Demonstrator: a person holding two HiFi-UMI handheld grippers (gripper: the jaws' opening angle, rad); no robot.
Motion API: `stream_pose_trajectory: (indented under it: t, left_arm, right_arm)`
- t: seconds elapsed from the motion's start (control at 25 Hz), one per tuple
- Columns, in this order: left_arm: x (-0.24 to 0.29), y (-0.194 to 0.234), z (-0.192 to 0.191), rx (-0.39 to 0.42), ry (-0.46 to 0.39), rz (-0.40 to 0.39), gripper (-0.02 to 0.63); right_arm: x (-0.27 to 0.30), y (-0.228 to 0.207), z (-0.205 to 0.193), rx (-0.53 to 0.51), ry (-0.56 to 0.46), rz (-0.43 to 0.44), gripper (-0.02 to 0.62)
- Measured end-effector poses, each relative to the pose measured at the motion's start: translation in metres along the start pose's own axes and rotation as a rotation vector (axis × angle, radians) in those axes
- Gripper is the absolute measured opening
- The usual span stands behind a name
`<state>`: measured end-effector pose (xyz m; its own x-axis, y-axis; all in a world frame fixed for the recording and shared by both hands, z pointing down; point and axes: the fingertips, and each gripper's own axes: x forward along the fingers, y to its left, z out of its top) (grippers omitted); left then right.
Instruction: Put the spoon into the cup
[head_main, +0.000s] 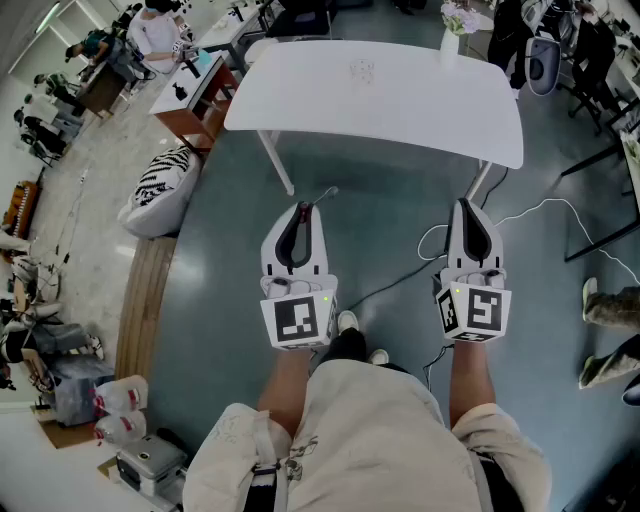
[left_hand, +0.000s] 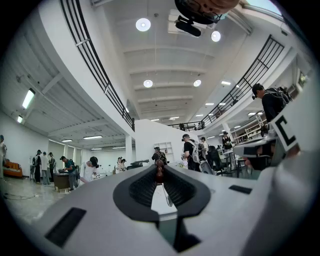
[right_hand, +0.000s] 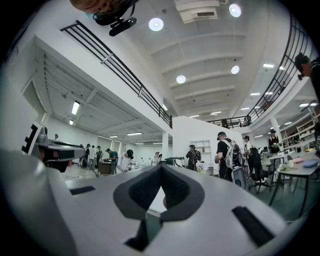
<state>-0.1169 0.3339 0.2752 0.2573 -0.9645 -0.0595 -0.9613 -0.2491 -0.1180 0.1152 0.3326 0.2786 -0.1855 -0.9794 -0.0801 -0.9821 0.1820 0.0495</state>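
Observation:
I stand in front of a white table (head_main: 400, 110), holding both grippers level and pointed at it. A small clear cup (head_main: 362, 70) stands on the far middle of the tabletop. My left gripper (head_main: 303, 207) is shut on a thin spoon (head_main: 323, 195), which sticks out past the tips to the right. In the left gripper view the spoon (left_hand: 159, 174) is pinched where the jaws meet, with its bowl hanging below. My right gripper (head_main: 465, 203) has its tips together and nothing between them; in the right gripper view they (right_hand: 160, 166) meet as well.
A vase with flowers (head_main: 452, 35) stands on the table's far right corner. A striped cushion (head_main: 160, 185) and a wooden bench (head_main: 148, 295) lie to the left. White cables (head_main: 540, 212) trail on the floor at right, near another person's shoes (head_main: 605, 305).

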Motion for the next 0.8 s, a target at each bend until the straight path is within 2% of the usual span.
stream_pose_trajectory:
  t: [0.16, 0.4, 0.52, 0.8]
  left_arm:
    - [0.008, 0.006, 0.011, 0.01, -0.031, -0.024, 0.038]
    - [0.025, 0.018, 0.006, -0.011, -0.029, -0.057, 0.038]
    - [0.036, 0.024, 0.007, -0.014, -0.045, -0.071, 0.038]
    - [0.057, 0.066, 0.01, -0.028, -0.056, -0.085, 0.038]
  right_arm:
    - [0.009, 0.012, 0.003, 0.004, 0.005, 0.006, -0.012]
    - [0.03, 0.027, 0.008, -0.031, -0.009, 0.001, -0.012]
    - [0.043, 0.029, 0.009, -0.003, -0.021, -0.011, -0.012]
    - [0.081, 0.057, 0.018, 0.01, -0.035, -0.013, -0.012]
